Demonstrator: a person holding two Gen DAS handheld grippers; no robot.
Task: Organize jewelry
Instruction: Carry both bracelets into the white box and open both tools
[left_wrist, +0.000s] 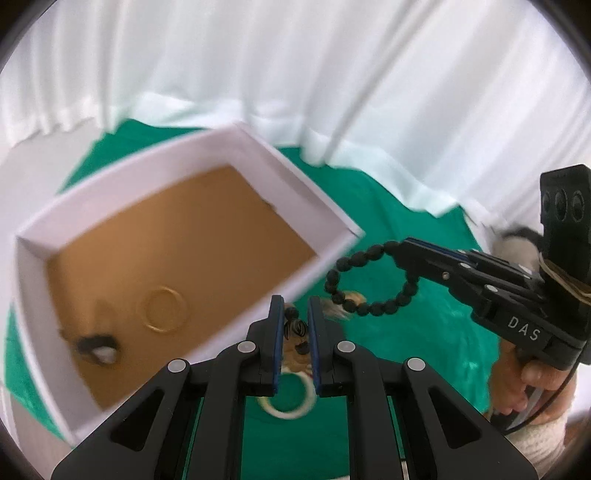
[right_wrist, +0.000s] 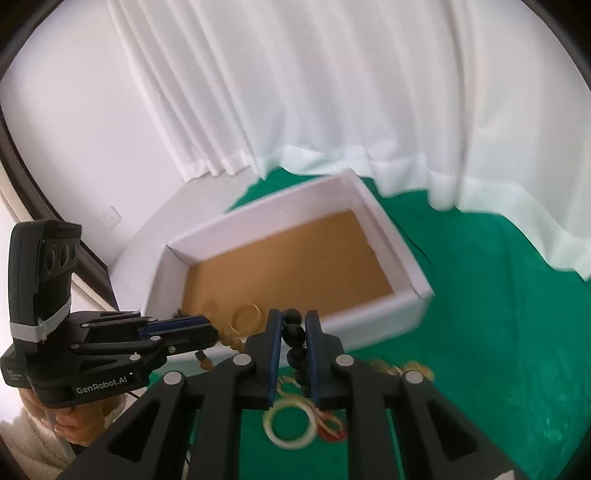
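A white box (left_wrist: 295, 173) with a brown floor sits on the green cloth; it also shows in the right wrist view (right_wrist: 402, 254). A gold bangle (left_wrist: 164, 309) and a dark small piece (left_wrist: 96, 347) lie inside. My left gripper (left_wrist: 295, 314) is shut on a brown bead bracelet (left_wrist: 293, 325) with a striped bead, held above the cloth at the box's near wall. My right gripper (right_wrist: 294, 332) is shut on a black bead bracelet (left_wrist: 369, 280), whose loop hangs in the air right of the box. A white ring (right_wrist: 291, 424) lies on the cloth below both grippers.
White curtains (right_wrist: 332, 92) hang behind the table. A red ring (right_wrist: 334, 432) and gold-coloured jewelry (right_wrist: 399, 367) lie on the green cloth (right_wrist: 498, 332) near the white ring. The person's hands hold both gripper handles.
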